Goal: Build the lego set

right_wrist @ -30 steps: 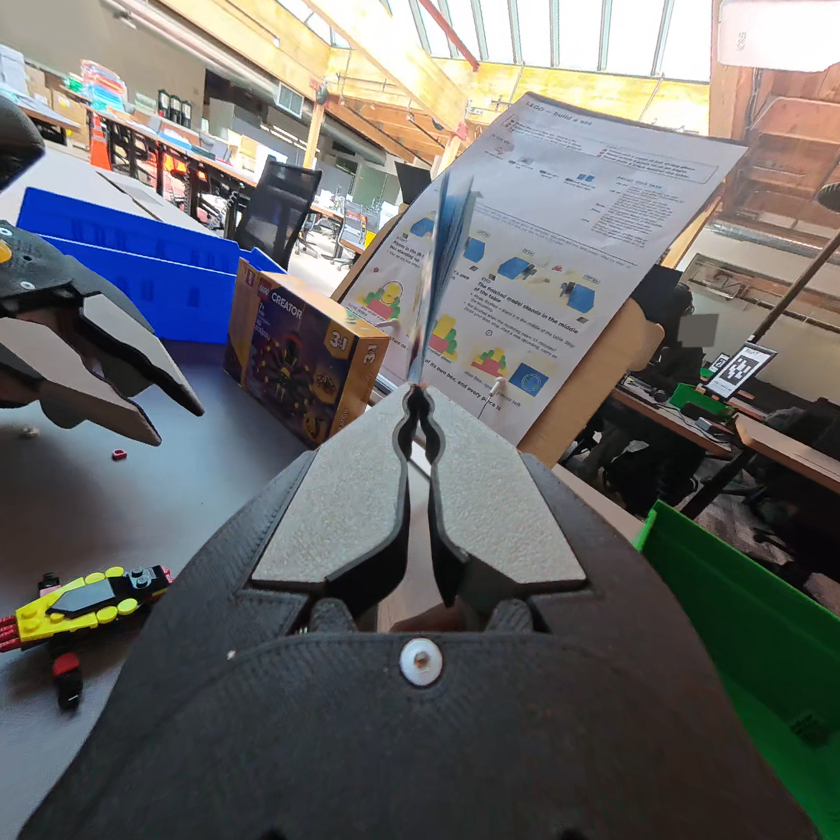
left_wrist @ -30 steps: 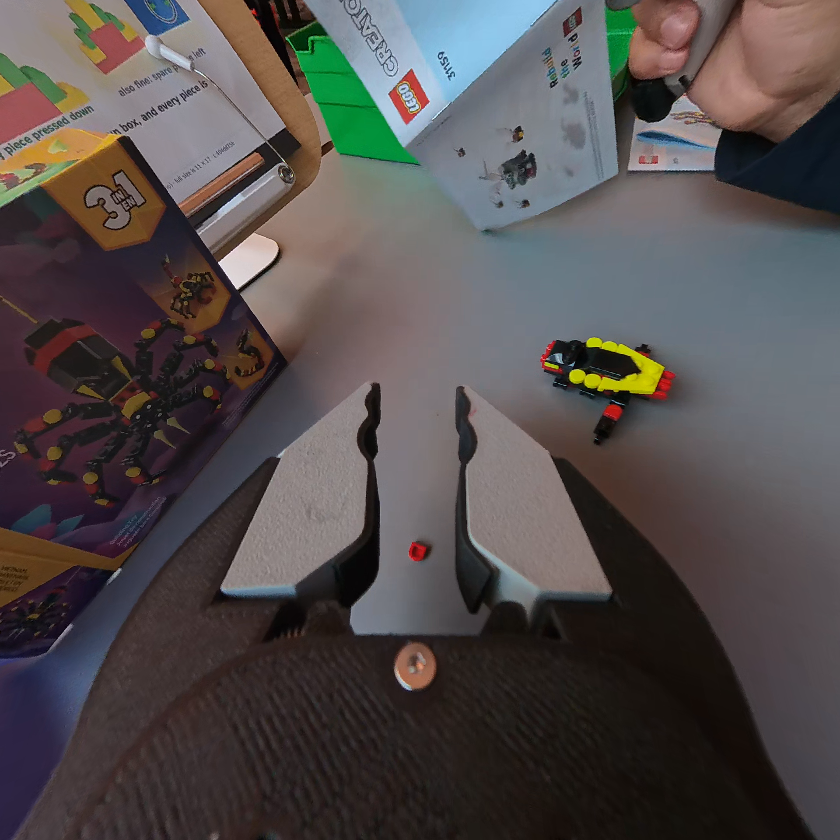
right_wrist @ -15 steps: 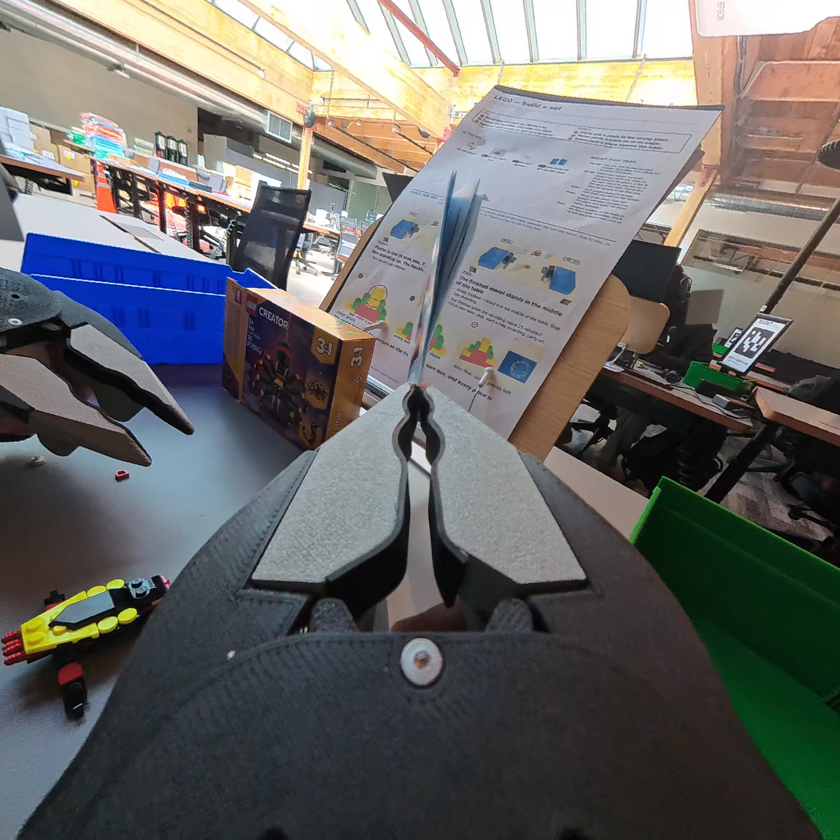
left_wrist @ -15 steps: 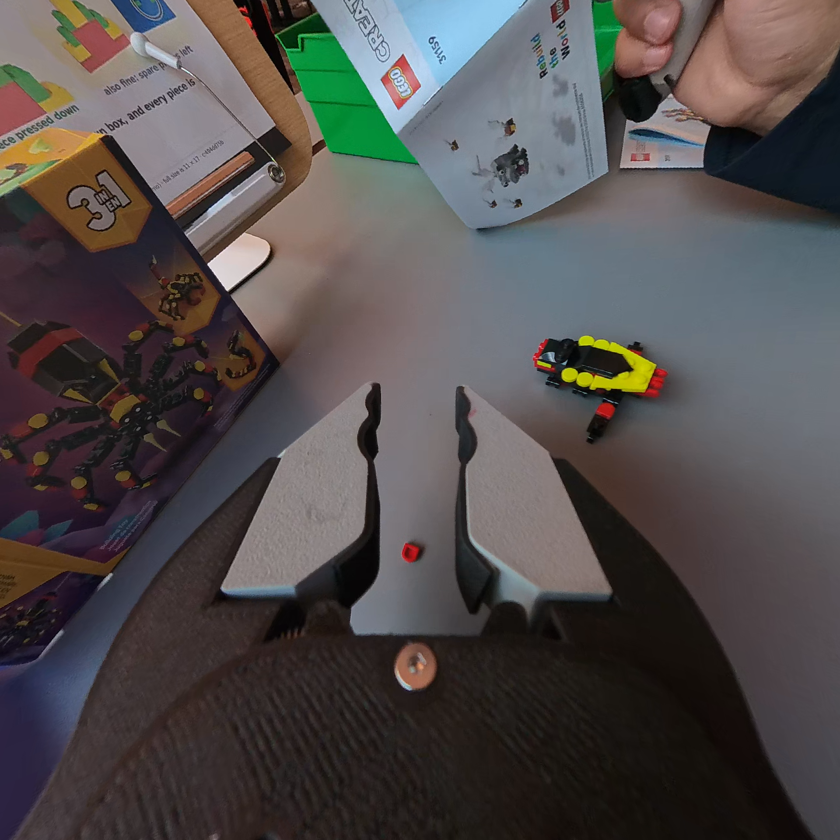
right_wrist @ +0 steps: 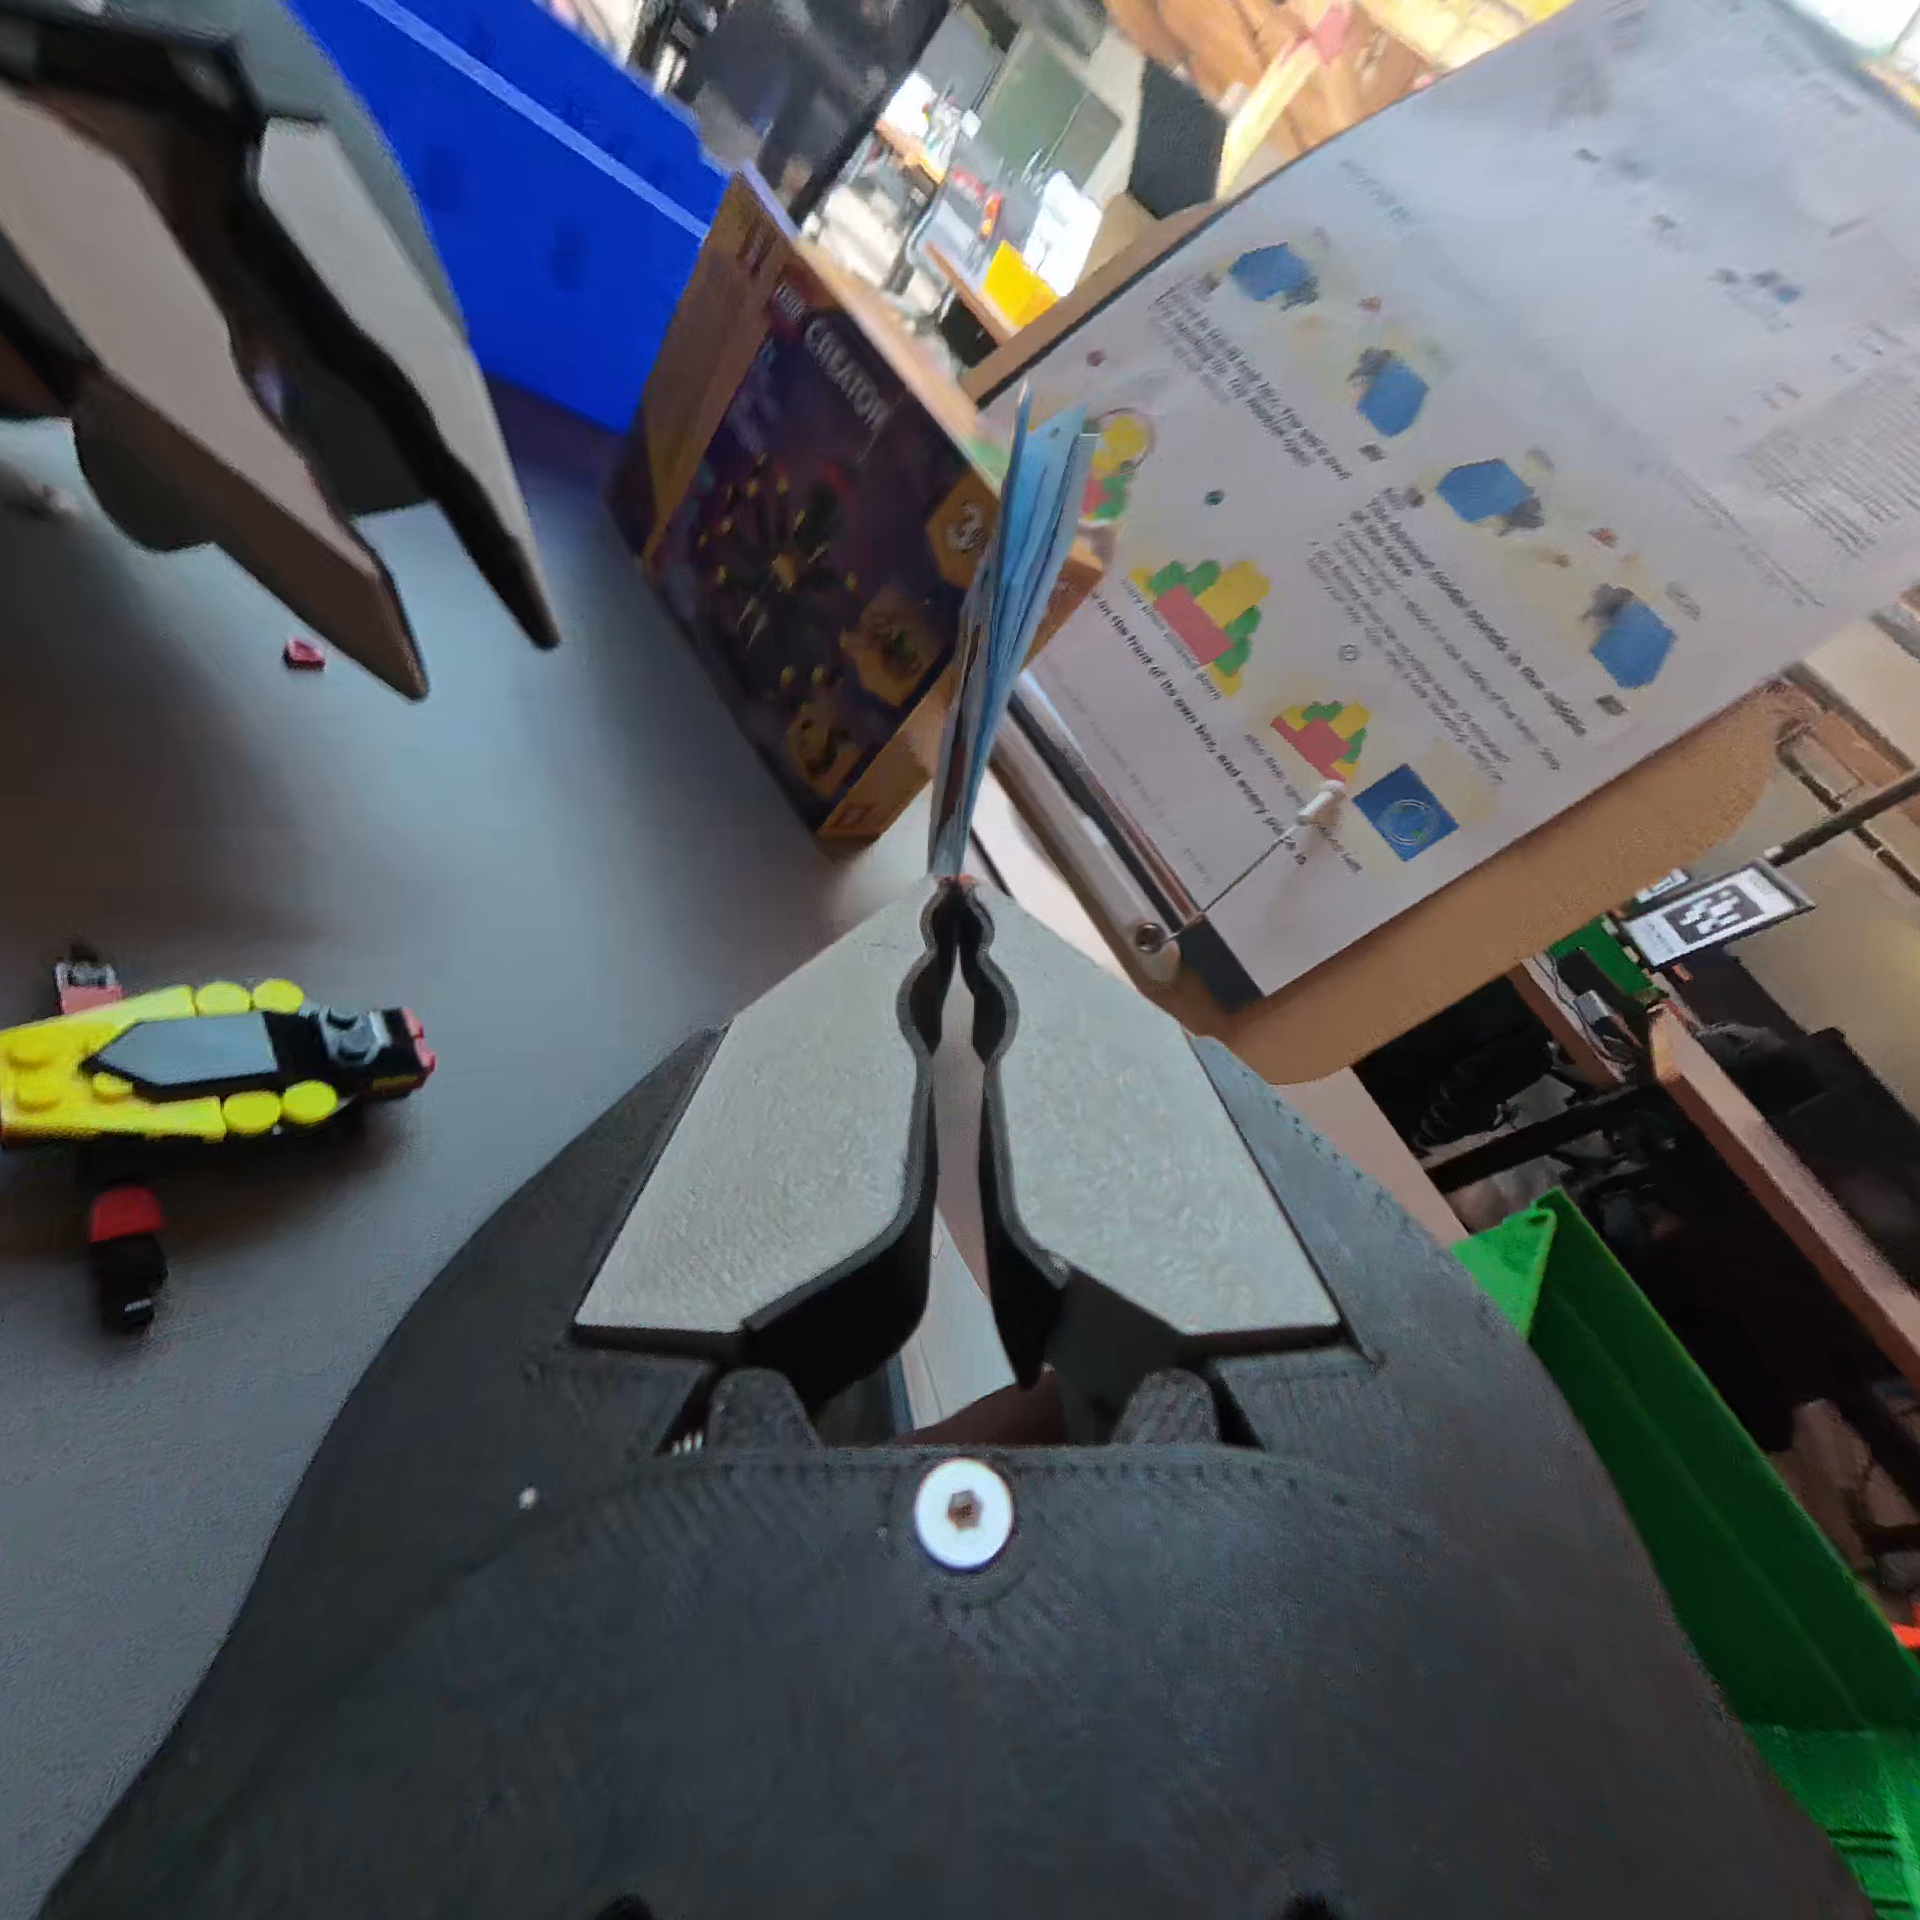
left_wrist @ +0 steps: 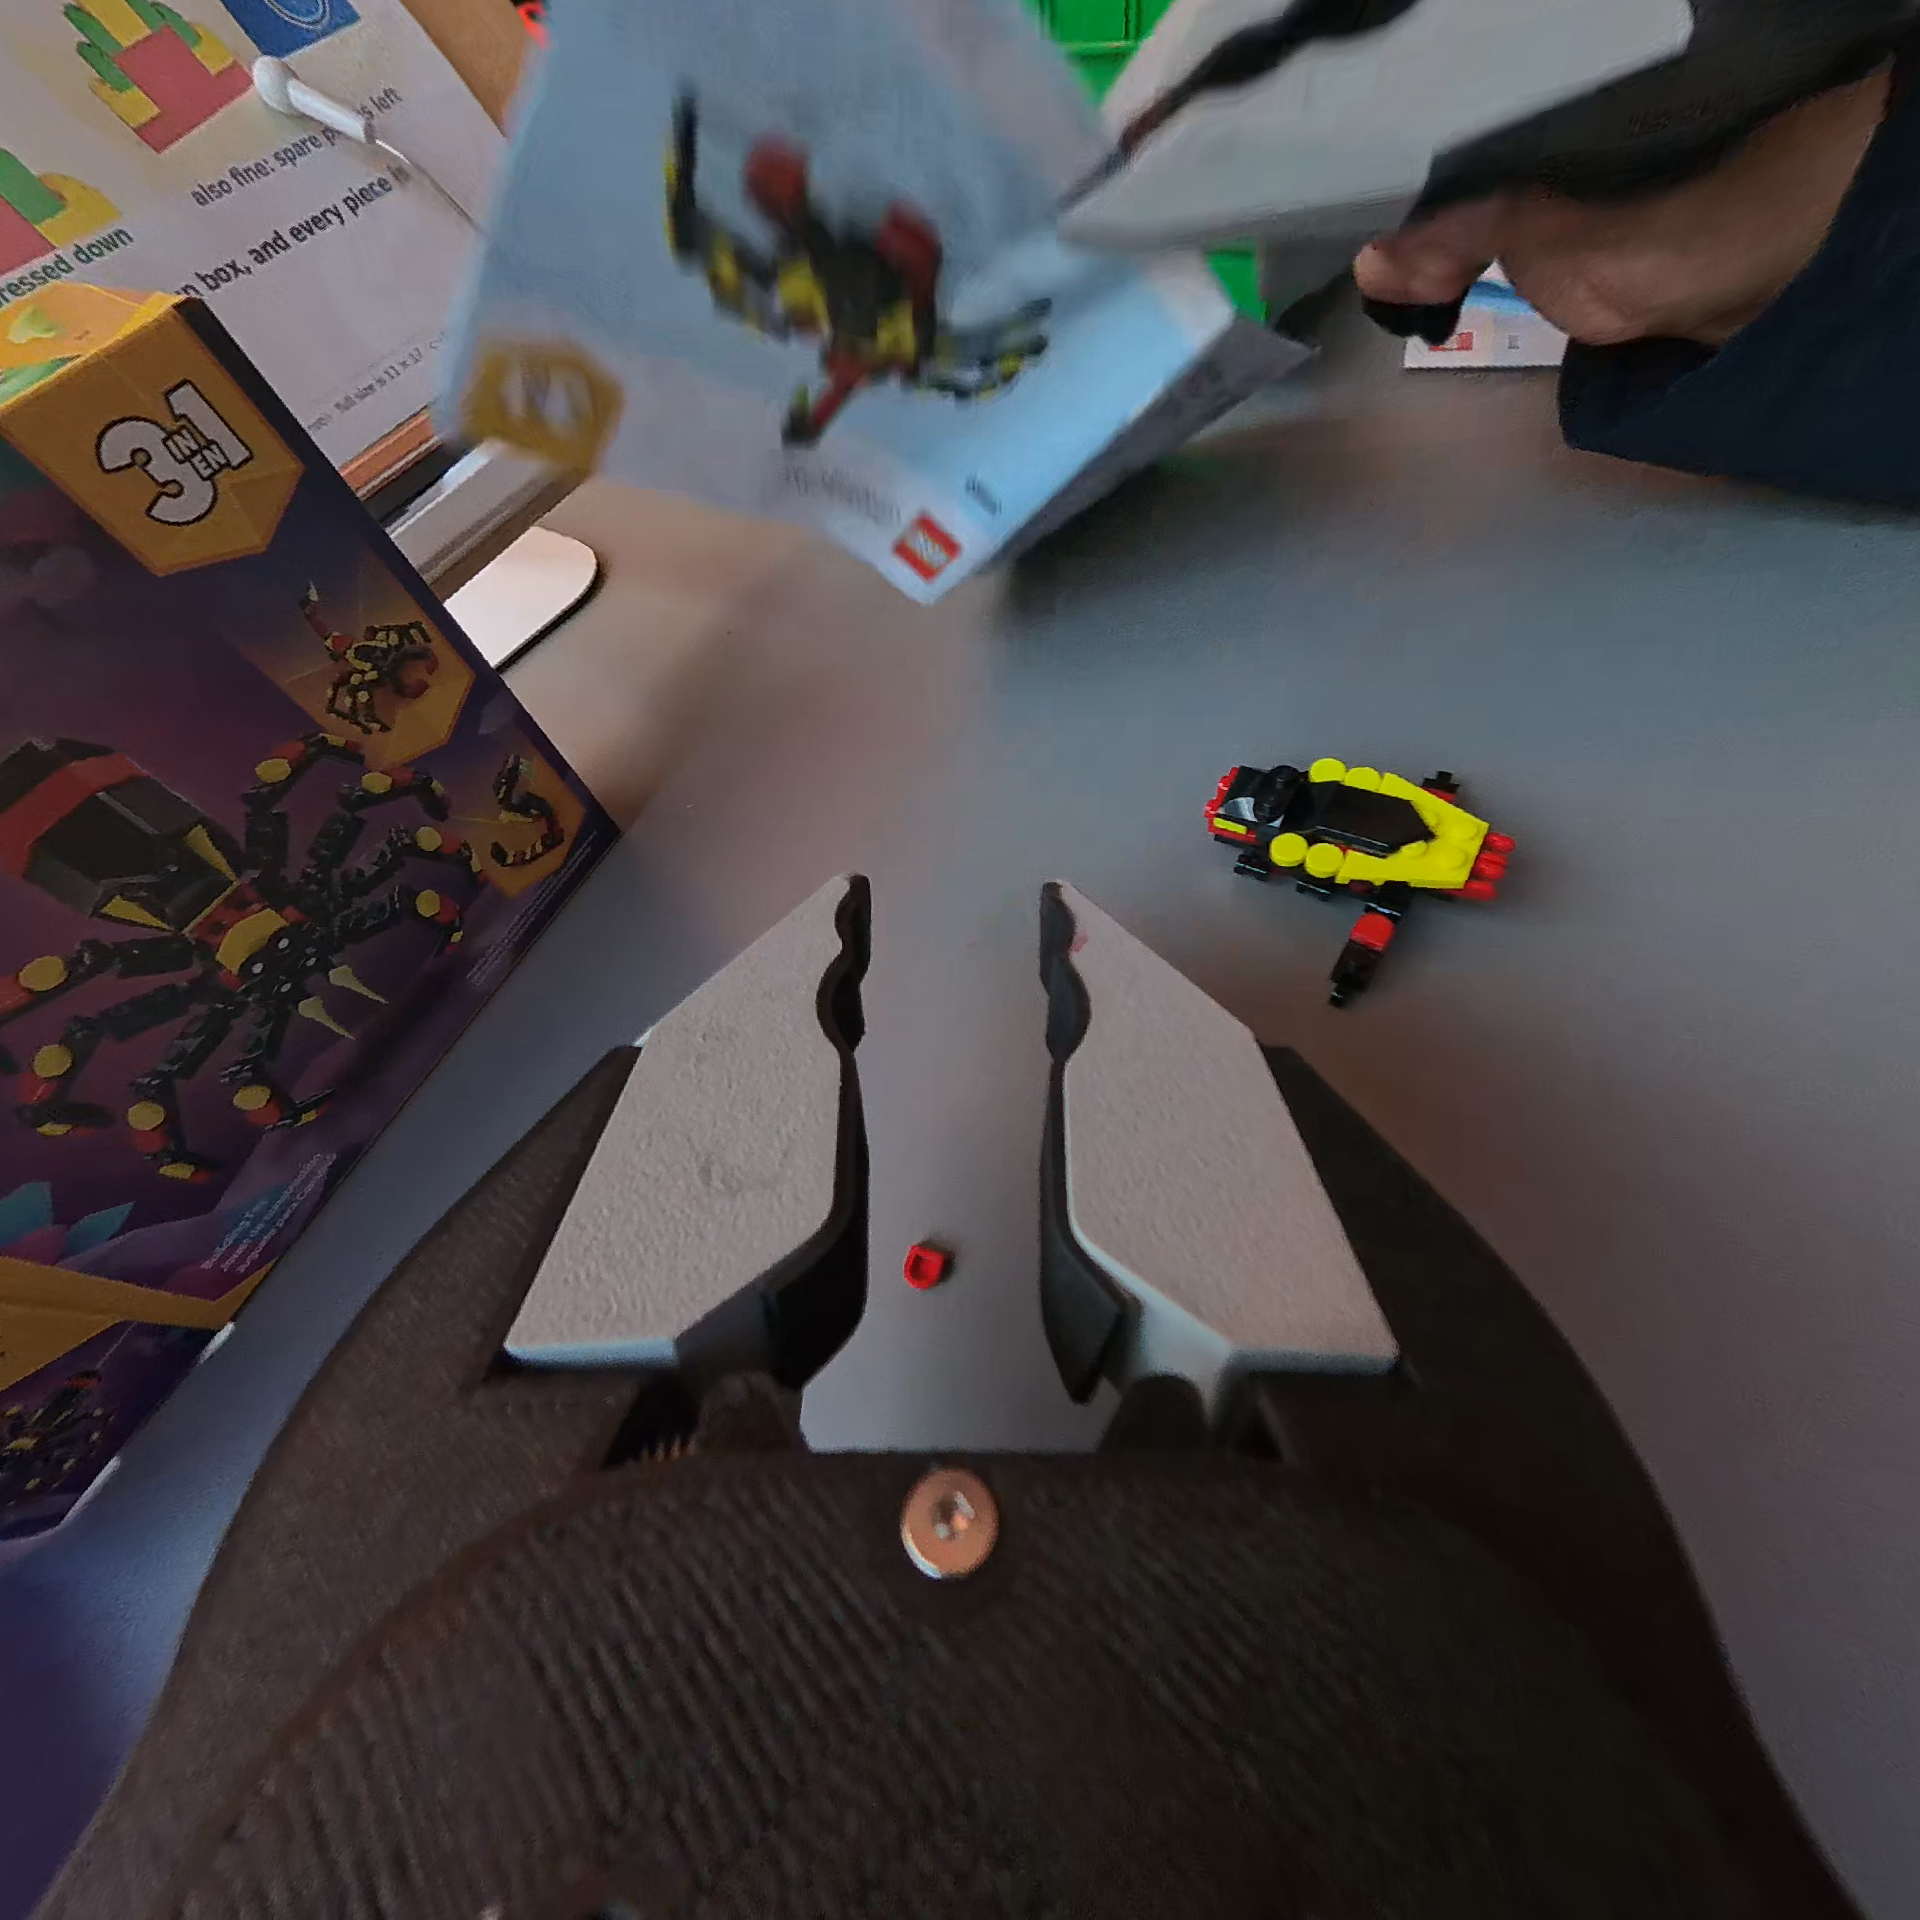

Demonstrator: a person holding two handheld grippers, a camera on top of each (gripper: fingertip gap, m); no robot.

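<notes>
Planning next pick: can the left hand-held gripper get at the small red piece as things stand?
Probably yes. The left hand-held gripper is open and empty, and the red piece lies alone on the table between its fingers; nothing blocks it.

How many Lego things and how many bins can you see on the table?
Lego box: 1
Instruction booklets (one held in the right tool, one lying flat): 2
Half-built yellow and black model: 1
Loose red piece: 1
Bins (blue, green): 2
Total: 7
</notes>
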